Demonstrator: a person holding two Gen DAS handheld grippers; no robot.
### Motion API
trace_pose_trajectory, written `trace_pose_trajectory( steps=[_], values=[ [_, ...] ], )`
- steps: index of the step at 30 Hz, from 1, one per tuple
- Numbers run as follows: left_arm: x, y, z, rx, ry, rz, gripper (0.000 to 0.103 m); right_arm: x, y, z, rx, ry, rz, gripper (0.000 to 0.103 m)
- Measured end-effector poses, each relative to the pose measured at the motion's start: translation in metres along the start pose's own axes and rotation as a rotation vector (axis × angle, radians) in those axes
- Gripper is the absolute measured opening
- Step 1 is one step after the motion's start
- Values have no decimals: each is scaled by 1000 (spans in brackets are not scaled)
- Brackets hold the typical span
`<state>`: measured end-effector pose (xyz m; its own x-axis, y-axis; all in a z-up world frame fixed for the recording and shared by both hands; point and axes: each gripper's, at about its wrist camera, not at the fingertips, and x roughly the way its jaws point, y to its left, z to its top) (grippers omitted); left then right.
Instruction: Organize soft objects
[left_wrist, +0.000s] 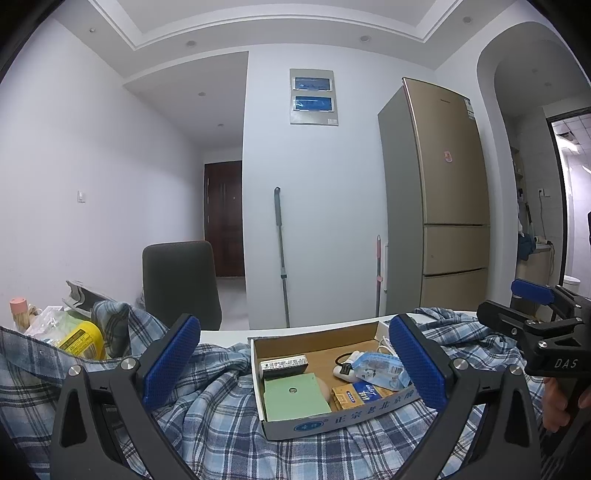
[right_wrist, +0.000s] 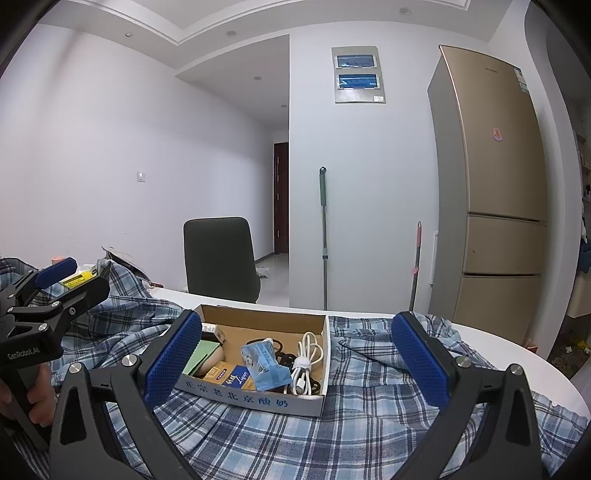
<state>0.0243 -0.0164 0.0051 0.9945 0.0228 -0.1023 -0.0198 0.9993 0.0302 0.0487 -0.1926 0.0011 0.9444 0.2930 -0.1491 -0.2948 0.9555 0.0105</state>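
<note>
Both my grippers, left gripper (left_wrist: 293, 363) and right gripper (right_wrist: 297, 358), gape wide and empty above the plaid shirt (right_wrist: 280, 435) spread over the table. Risk: cardboard box (right_wrist: 258, 400) sits on it; tugging cloth could tip the contents.

This is a lived-in home, a dining or entry area beside a kitchen. A tall gold refrigerator (left_wrist: 443, 195) stands against the white wall, with a mop (left_wrist: 280, 254) and a pink-handled broom (left_wrist: 378, 273) leaning near it. An electrical panel (left_wrist: 313, 96) is set in the wall, and a dark wooden door (left_wrist: 224, 218) closes the hallway. A dark chair (left_wrist: 181, 284) sits at the far edge of the white table (right_wrist: 498, 343).
</note>
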Motion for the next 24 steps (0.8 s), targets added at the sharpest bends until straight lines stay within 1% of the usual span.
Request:
trace_pose_trajectory(
  steps=[9,15,24],
  values=[
    [1,0,-1,2,1,0,103,2,1,-1,4,10,-2,103],
    [6,1,-3,0,28,-1,103,3,2,-1,9,20,-4,103],
    [7,0,-4,1,23,-1,103,4,2,-1,11,26,-6,103]
  ],
)
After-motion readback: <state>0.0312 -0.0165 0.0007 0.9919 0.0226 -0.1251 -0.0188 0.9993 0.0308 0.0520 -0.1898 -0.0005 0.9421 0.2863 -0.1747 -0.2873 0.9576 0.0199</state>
